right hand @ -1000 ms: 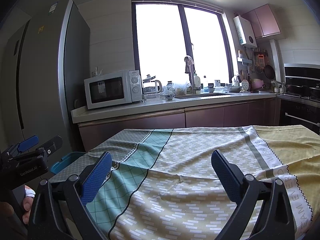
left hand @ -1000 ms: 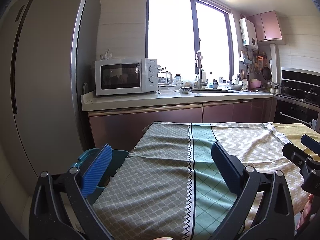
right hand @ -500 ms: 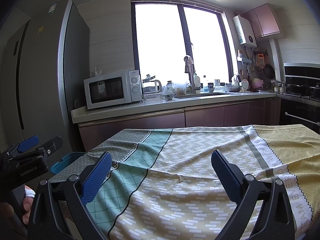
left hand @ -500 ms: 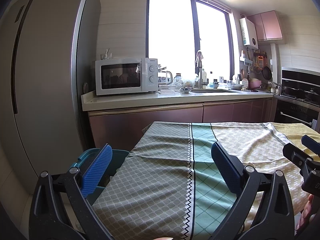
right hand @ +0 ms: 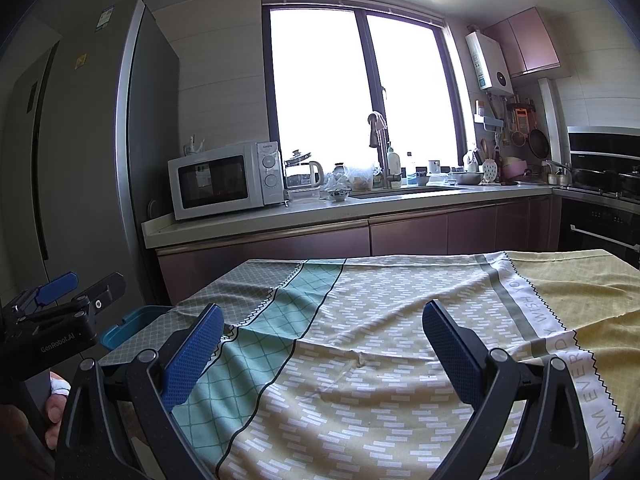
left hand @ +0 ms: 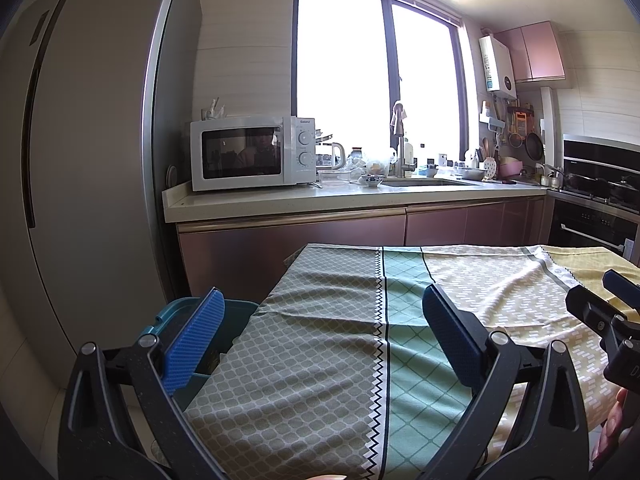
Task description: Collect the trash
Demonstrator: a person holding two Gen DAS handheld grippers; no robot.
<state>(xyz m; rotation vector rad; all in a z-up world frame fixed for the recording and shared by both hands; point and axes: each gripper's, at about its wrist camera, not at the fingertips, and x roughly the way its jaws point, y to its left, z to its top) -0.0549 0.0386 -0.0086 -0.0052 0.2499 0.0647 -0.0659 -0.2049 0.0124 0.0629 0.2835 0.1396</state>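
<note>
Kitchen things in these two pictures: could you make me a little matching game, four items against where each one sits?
Things:
1. microwave
2. teal bin
3. faucet
4. water heater

Places:
A. on the wall, right of the window
B. on the floor, left of the clothed table
C. over the sink, before the window
D. on the counter, beside the fridge

Pairs: 1-D, 2-B, 3-C, 4-A

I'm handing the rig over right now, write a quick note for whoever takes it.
Left gripper: open, empty, held over the table's left part.
Right gripper: open, empty, over the middle of the tablecloth.
Blue bin: on the floor off the table's left edge.
Done: cannot tell; no trash shows on the cloth in either view.
Left: find any trash elsewhere and drop it in the bin.
</note>
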